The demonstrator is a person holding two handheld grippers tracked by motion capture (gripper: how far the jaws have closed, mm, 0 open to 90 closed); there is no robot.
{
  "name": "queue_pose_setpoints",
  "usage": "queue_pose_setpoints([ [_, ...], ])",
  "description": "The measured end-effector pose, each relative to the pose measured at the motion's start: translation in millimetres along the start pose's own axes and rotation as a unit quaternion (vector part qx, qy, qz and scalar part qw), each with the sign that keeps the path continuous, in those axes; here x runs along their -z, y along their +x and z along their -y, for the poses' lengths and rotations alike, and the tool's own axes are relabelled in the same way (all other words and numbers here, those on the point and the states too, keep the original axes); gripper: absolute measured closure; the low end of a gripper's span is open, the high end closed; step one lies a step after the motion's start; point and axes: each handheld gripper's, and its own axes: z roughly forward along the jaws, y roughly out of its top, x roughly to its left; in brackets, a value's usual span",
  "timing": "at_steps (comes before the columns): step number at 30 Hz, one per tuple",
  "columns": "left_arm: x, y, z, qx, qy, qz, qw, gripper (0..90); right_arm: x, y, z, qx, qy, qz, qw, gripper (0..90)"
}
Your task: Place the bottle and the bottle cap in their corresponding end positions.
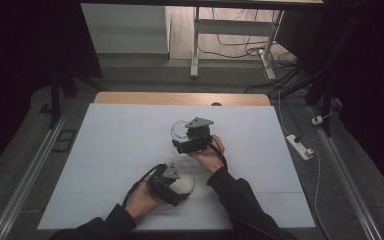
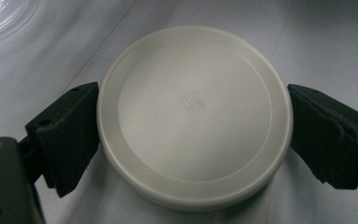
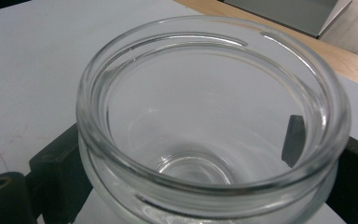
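A round cream-white lid [image 2: 193,112] lies flat on the white table cover, and the two black jaws of my left gripper [image 2: 193,109] touch its rim on both sides. The high view places this lid [image 1: 185,184] near the front edge, in my left gripper [image 1: 172,182]. An empty clear glass jar [image 3: 209,116] stands upright, mouth up, and my right gripper [image 3: 205,154] is shut around its body, one pad showing through the glass. From above, the jar [image 1: 179,131] and my right gripper [image 1: 189,137] are at the middle of the table.
The white table cover [image 1: 110,150] spreads wide to the left and right of both hands. A wooden table edge [image 1: 145,98] runs along the back. A power strip [image 1: 300,147] and cables lie on the floor to the right. Part of the jar [image 2: 0,14] shows at the left gripper view's top left.
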Motion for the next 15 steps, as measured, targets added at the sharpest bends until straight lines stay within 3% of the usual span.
queue_pose_setpoints([
  [15,0.1,0.8,1.9,-0.005,-0.001,0.003,1.0,8.1,-0.5,-2.0,1.3,-0.004,0.008,-0.009,0.9999,5.4],
])
